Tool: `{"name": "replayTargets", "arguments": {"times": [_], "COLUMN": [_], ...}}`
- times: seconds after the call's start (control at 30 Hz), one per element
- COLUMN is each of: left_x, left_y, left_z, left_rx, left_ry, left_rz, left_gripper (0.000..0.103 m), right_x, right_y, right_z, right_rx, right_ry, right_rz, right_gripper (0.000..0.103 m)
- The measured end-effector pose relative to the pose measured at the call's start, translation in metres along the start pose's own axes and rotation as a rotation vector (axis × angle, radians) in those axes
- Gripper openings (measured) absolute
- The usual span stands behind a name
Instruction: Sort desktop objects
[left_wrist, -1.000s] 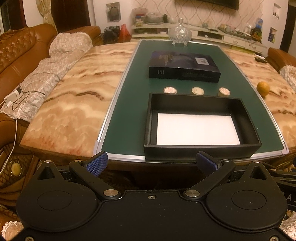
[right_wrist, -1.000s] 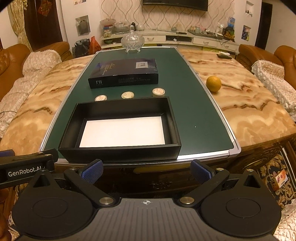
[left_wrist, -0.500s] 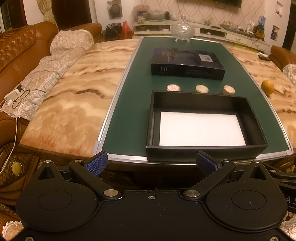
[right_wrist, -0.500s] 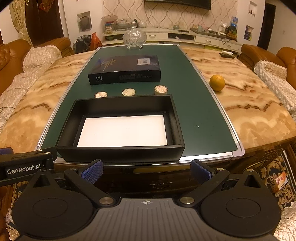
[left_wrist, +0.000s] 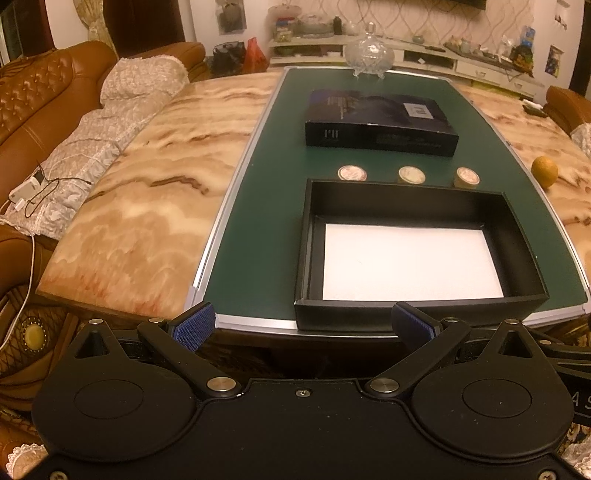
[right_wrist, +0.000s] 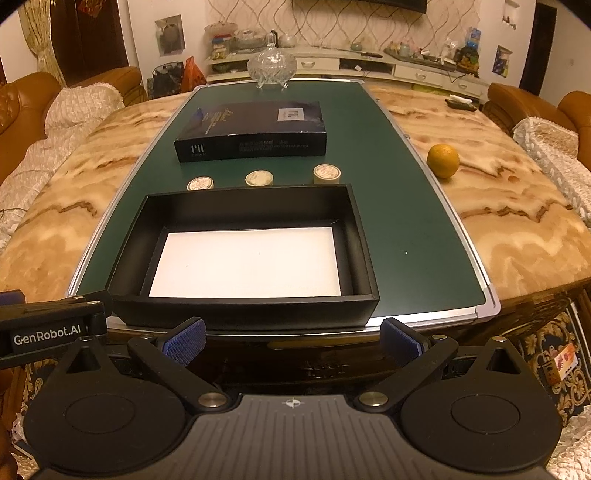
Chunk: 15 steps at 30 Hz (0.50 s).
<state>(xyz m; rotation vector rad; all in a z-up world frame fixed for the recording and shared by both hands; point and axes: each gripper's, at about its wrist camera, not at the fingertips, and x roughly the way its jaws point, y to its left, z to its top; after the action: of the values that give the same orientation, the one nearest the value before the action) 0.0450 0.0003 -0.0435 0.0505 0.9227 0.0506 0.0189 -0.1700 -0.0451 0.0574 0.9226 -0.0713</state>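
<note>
Left to right: the left gripper (left_wrist: 303, 325) is held short of the table's near edge, jaws spread wide and nothing between them. Just ahead, the black tray (right_wrist: 236, 314) is set on the green mat (right_wrist: 399, 206), its white floor bare, probably as the receiving bin. Beyond its far wall three small round tins are lined up: left tin (right_wrist: 200, 183), middle tin (right_wrist: 259, 178), right tin (right_wrist: 327, 173), apart from one another and presumably staged for pickup. Behind them lies the dark box (right_wrist: 251, 131), perhaps the tray's lid. The orange (right_wrist: 443, 160) is placed off the mat, on the marble. The right gripper (right_wrist: 291, 341) is likewise held wide and unloaded.
</note>
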Motion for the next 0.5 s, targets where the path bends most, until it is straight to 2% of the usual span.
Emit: {"name": "replayTargets", "arguments": {"times": [0.5], "left_x": [0.019], "left_y": [-0.003], "left_z": [0.013], "left_rx": [0.009], "left_ry": [0.017], "left_rz": [0.021], "left_gripper": [0.103], "right_x": [0.023], "right_y": [0.0], "right_z": [0.013], "right_rx": [-0.008], "right_ry": [0.027], "right_rz": [0.016], "right_gripper": [0.103]}}
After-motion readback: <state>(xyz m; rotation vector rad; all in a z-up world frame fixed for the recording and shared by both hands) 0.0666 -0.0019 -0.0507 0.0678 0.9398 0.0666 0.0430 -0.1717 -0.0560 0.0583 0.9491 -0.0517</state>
